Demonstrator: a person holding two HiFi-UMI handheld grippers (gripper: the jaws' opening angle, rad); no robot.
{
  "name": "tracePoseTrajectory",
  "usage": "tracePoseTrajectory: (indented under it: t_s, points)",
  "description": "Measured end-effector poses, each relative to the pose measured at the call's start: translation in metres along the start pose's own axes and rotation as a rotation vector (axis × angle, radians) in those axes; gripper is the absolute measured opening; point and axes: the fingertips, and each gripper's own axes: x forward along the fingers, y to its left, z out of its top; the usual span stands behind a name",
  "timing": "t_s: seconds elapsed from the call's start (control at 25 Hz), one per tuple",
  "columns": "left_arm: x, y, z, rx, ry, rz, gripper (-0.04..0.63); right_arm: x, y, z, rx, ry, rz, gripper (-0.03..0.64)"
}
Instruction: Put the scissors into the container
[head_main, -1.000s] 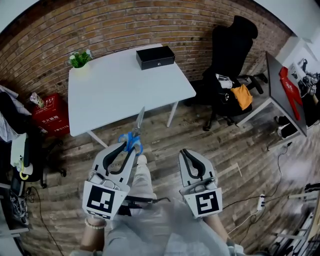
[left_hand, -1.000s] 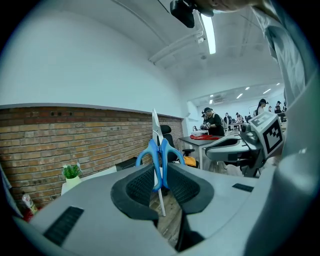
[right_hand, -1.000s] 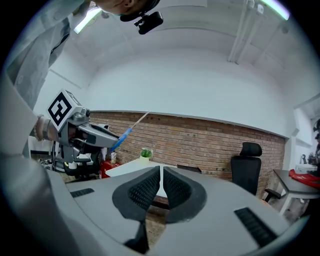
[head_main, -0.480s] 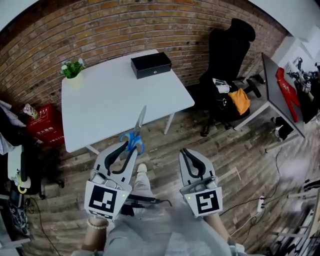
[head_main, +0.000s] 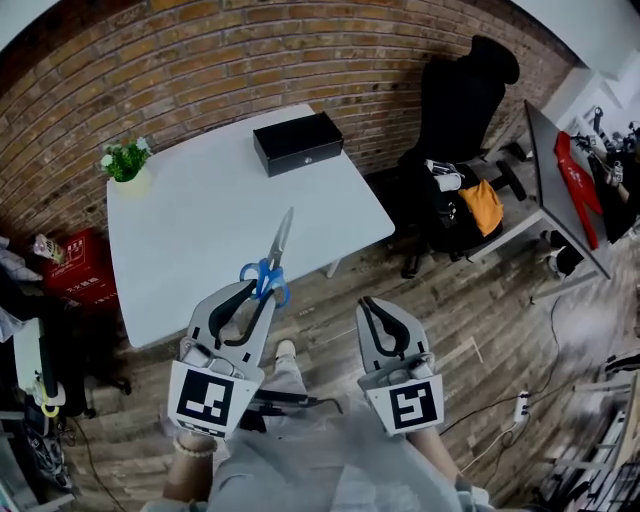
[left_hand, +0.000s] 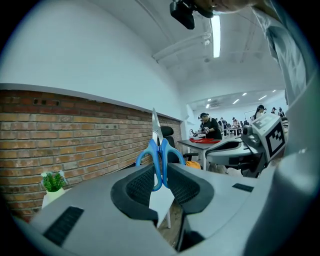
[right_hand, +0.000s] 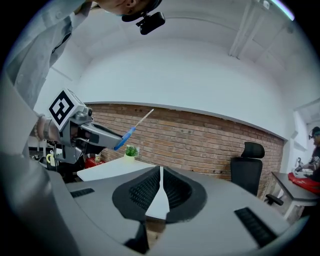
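Two grippers were up over the floor, short of the white table (head_main: 200, 240). Left gripper (head_main: 262, 287) was clamped on the scissors (head_main: 270, 268) at the blue handle loops, with the blades closed and pointing to 12 o'clock over the table's near edge. Right gripper (head_main: 373, 306), at 3 o'clock of the left, had its jaws together with nothing in them. Container (head_main: 297, 142), a black box, sat at 12 o'clock near the table's far edge; it looked lidded, but I couldn't tell for sure. Potted plant (head_main: 124, 160) was at 10 o'clock, well clear. My read: carry phase, drop not yet done. To do it well, hold firm on the loops so the blades don't swing, approach the box tip-first from its near side, and use the idle right gripper on the lid if it's shut.
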Motion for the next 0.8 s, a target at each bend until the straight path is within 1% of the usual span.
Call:
tracePoseTrajectory:
  t_s: [0.2,0.44,0.8]
  points:
    - [0.042,0.039,-0.003,-0.003,0.003,-0.013,0.092,0.05,-0.016,-0.003,0.019,0.017,-0.014,0.048]
    - [0.087,0.088,-0.005,-0.02,0.012,-0.025,0.092,0.114,-0.035,-0.003,0.017,0.039,-0.019,0.048]
    - [0.134,0.141,-0.008,-0.02,0.016,-0.027,0.092,0.183,-0.052,-0.006,0.012,0.06,-0.017,0.048]
